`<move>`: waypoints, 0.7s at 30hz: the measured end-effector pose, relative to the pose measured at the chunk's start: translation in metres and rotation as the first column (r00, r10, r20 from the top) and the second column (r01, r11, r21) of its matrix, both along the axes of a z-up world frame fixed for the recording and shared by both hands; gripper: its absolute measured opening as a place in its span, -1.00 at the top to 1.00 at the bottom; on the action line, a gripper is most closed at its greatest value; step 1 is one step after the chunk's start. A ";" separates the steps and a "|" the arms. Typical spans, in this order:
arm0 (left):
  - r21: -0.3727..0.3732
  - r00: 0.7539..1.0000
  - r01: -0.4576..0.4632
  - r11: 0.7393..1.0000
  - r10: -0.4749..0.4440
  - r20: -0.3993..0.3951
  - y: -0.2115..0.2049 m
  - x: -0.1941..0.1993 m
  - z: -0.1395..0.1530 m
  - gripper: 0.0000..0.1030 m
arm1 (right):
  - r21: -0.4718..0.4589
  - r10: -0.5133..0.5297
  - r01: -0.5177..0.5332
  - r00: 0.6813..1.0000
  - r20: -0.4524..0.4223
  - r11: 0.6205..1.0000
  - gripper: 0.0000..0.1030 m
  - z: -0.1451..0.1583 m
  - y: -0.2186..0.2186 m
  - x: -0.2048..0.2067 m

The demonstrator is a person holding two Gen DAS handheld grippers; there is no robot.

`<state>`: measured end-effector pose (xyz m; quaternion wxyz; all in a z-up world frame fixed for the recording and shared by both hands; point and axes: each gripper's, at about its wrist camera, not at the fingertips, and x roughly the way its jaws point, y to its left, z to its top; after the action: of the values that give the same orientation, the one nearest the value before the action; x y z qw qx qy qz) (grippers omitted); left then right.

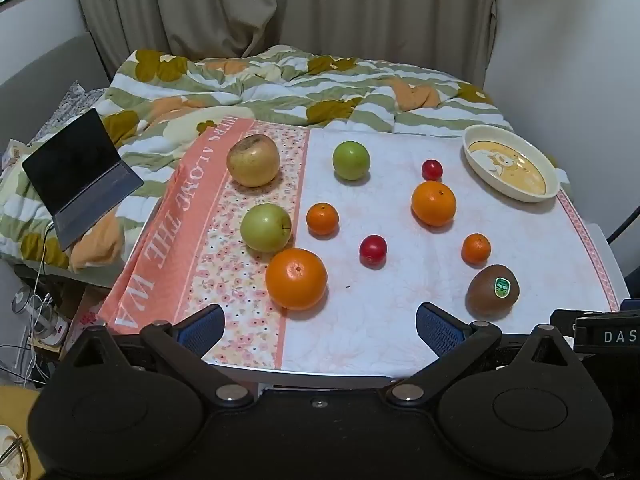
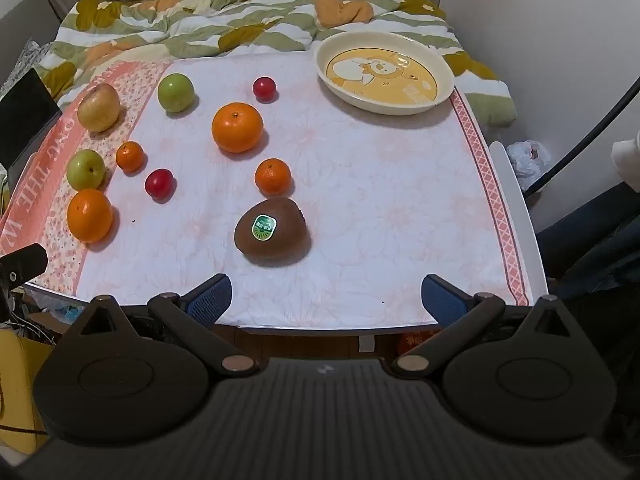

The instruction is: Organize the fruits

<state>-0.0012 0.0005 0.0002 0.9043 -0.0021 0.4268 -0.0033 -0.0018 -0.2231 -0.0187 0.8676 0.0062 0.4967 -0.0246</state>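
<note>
So nothing has been gathered yet, as far as I can judge: the cream plate (image 2: 444,92) with the cartoon print sits bare at the far right corner of the table (image 2: 360,200), and all 10 fruits lie scattered over the cloth to its left. Both tools hang over the near edge, tilted downward, the left gripper (image 1: 320,322) and the right gripper (image 2: 326,296) each with its blue fingers spread wide and nothing between them. Closest to the right one is the kiwi (image 2: 272,236), its green sticker facing up, just ahead of the open fingers; beyond it come a small mandarin (image 2: 273,177), a large orange (image 2: 237,127) and a red cherry tomato (image 2: 264,89) near the plate. The left side has another big orange (image 1: 296,278) nearest, then a pale green apple (image 1: 266,227), a brownish pear (image 1: 253,160) on the pink border, a second green apple (image 1: 351,160), a little mandarin (image 1: 322,219) and a red tomato (image 1: 373,250). I would guess the kiwi goes first. It looks soft and egg-shaped, so straddling its narrow width, low and centred, then closing gently should stop it squirting out. Round fruit nearby will roll if nudged, so a steep approach seems wise.
</note>
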 end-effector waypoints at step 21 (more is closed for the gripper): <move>0.002 1.000 0.000 1.000 0.000 -0.018 0.004 0.003 0.000 -1.00 | 0.003 0.002 -0.002 1.000 0.014 1.000 -1.00 0.003 0.003 -0.001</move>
<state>0.0020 0.0042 -0.0001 0.9005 -0.0012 0.4349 -0.0026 -0.0032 -0.2200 -0.0154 0.8710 0.0073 0.4907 -0.0231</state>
